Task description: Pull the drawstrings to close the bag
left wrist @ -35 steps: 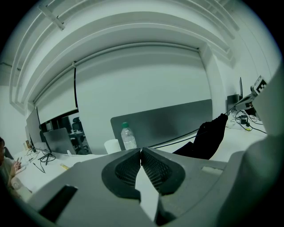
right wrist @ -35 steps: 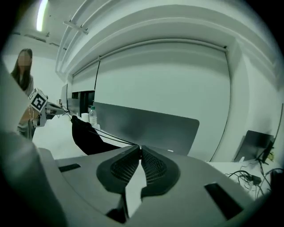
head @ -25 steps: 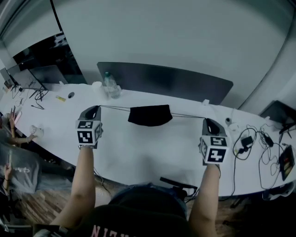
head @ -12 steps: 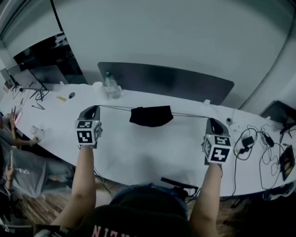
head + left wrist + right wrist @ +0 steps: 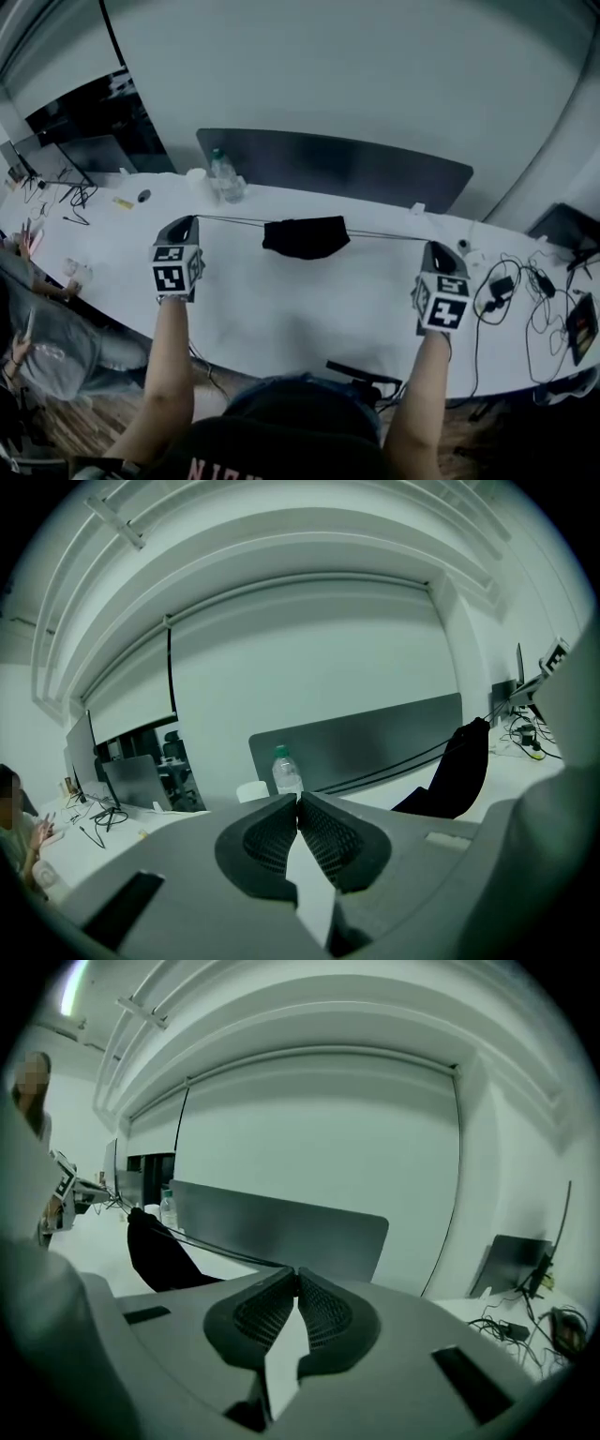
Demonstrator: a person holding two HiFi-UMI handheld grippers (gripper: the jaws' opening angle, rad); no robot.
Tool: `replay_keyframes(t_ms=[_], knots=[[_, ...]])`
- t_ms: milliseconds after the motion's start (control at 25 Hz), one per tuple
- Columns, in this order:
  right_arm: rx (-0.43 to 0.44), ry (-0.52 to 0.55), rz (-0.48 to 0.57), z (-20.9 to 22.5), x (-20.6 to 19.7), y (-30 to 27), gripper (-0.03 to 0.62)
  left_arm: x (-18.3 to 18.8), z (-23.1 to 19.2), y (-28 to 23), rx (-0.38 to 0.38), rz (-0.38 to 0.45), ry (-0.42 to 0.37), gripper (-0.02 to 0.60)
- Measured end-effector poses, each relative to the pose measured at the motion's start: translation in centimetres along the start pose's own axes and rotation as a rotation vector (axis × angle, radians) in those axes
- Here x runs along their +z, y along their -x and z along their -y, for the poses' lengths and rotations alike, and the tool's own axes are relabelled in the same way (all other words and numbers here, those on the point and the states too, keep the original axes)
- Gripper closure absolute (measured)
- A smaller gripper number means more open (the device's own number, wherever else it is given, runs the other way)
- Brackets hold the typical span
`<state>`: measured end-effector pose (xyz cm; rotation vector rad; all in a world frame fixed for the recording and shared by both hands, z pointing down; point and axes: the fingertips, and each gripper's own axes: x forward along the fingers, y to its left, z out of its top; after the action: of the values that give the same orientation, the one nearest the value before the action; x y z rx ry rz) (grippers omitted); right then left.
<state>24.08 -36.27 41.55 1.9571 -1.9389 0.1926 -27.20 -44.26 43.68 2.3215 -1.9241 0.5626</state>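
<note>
The long white table (image 5: 281, 309) crosses the head view from the upper left to the right edge. A dark partition panel (image 5: 375, 173) stands along its far side.

The black bag (image 5: 305, 236) is at the middle of the table, a little above the centre of the frame, between the two grippers. Its long axis runs left to right, in line with the strings. Its mouth is the upper edge, where the strings pass, and its body reaches toward the lower part of the frame. In the left gripper view the bag (image 5: 455, 775) hangs from the strings at the right and its lower part touches the table.

The left gripper (image 5: 190, 220) is at the left of the bag and the right gripper (image 5: 432, 246) at the right, well apart. The jaws of each are pressed together on the end of the drawstrings (image 5: 384, 234), which run tight and almost straight from the bag to both sides.

A water bottle (image 5: 223, 173) stands at the upper left, near the panel.
</note>
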Motion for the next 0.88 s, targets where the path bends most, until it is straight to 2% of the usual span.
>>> replay_keyframes(t_ms=[880], knots=[[-0.073,-0.001,0.000,1.5,0.3,0.6,0.588,-0.3,-1.1,-0.3,0.007,-0.002,0.013,0.571]])
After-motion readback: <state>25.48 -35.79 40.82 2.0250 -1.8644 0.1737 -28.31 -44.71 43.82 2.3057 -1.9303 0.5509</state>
